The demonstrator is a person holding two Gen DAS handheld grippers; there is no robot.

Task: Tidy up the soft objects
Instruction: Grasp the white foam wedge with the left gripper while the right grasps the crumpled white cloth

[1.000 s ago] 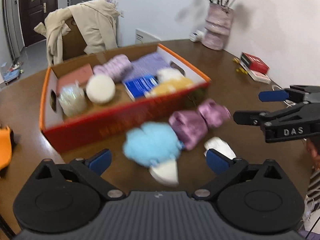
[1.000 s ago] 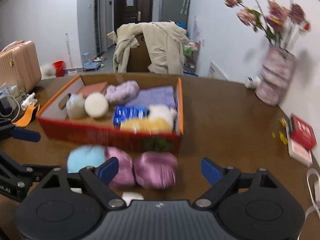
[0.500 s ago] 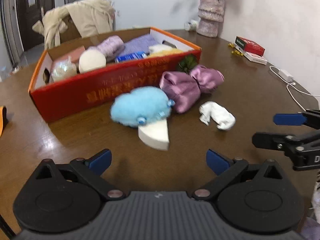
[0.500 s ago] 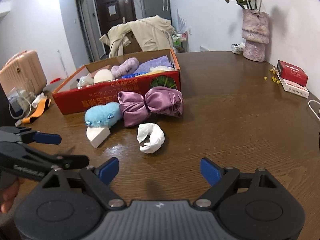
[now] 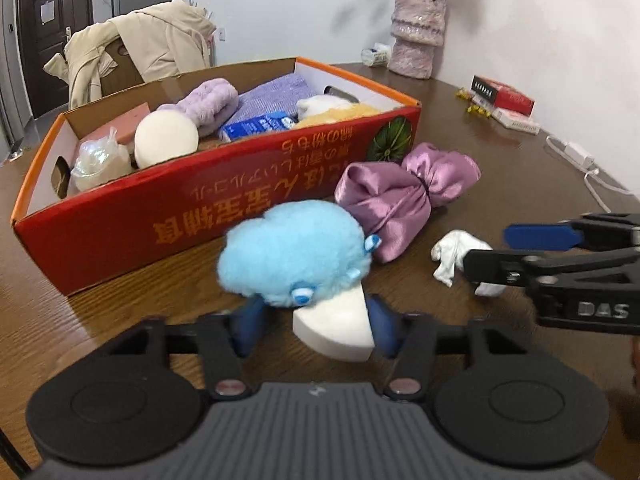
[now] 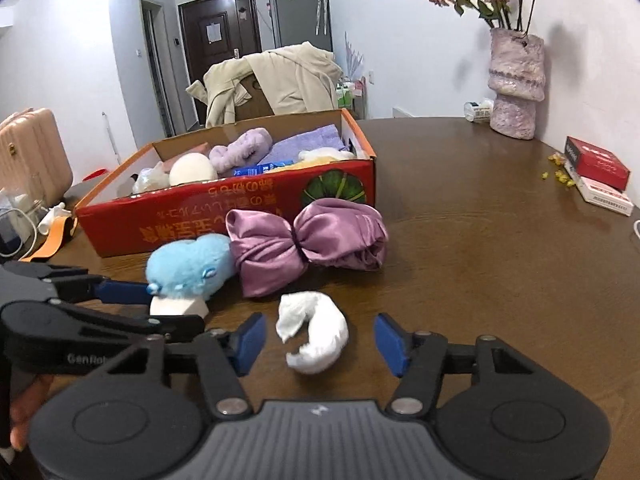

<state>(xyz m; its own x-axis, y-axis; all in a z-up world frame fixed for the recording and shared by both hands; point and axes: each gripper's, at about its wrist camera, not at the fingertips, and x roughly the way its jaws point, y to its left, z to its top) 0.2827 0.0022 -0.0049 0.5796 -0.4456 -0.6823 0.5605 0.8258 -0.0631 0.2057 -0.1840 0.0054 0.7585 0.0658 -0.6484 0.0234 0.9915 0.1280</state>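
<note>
A red cardboard box [image 5: 192,216] [image 6: 192,224] holds several soft items. In front of it lie a blue plush toy [image 5: 292,254] [image 6: 188,266], a white foam wedge [image 5: 334,330] [image 6: 178,306] under it, a purple satin bundle [image 5: 404,190] [image 6: 308,240] and a crumpled white cloth [image 5: 454,254] [image 6: 314,334]. My left gripper [image 5: 316,330] [image 6: 136,306] is open, its fingers on either side of the wedge and the plush. My right gripper [image 6: 318,346] [image 5: 520,248] is open, its fingers on either side of the white cloth.
A pink vase [image 6: 516,86] with flowers stands at the table's back right. Red and white books [image 6: 600,172] lie at the right edge. A chair with a beige coat [image 6: 276,80] stands behind the box. An orange strap [image 6: 52,240] and cables lie left.
Both grippers have moved forward and down to the table. The left now straddles the wedge and plush, the right straddles the white cloth. Both jaws are narrower than before.
</note>
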